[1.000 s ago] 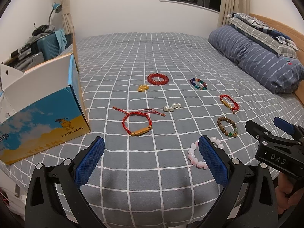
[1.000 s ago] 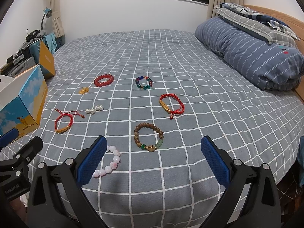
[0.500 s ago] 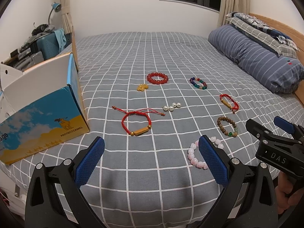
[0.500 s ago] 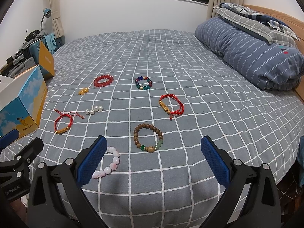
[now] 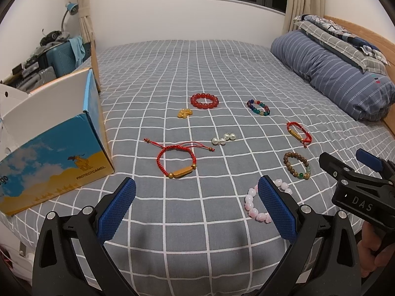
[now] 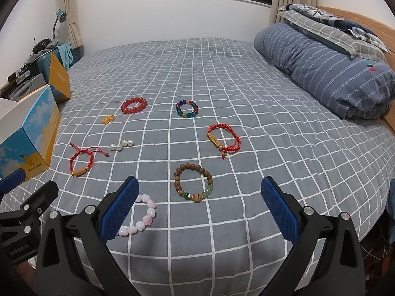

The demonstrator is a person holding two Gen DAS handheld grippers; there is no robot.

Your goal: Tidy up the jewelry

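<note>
A grey checked bed [image 6: 246,93] carries everything. At nine o'clock stands an open blue-and-yellow box [image 5: 56,162]. Both the left gripper [image 5: 196,206] and right gripper [image 6: 200,206] hover at six o'clock, fingers spread wide, holding nothing. Scattered at centre: a wooden bead bracelet [image 6: 193,184], a red cord bracelet [image 5: 176,160], a pink bead bracelet [image 6: 140,218] partly hidden, perhaps touching a finger, and loose pearls [image 5: 223,138].

Bracelets [image 6: 193,184] and beads [image 6: 121,145] scattered flat

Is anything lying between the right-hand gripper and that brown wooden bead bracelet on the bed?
Nothing visible. The right gripper is open, and the wooden bead bracelet lies just ahead on bare bedspread. The pink bead bracelet sits off to the left.
</note>
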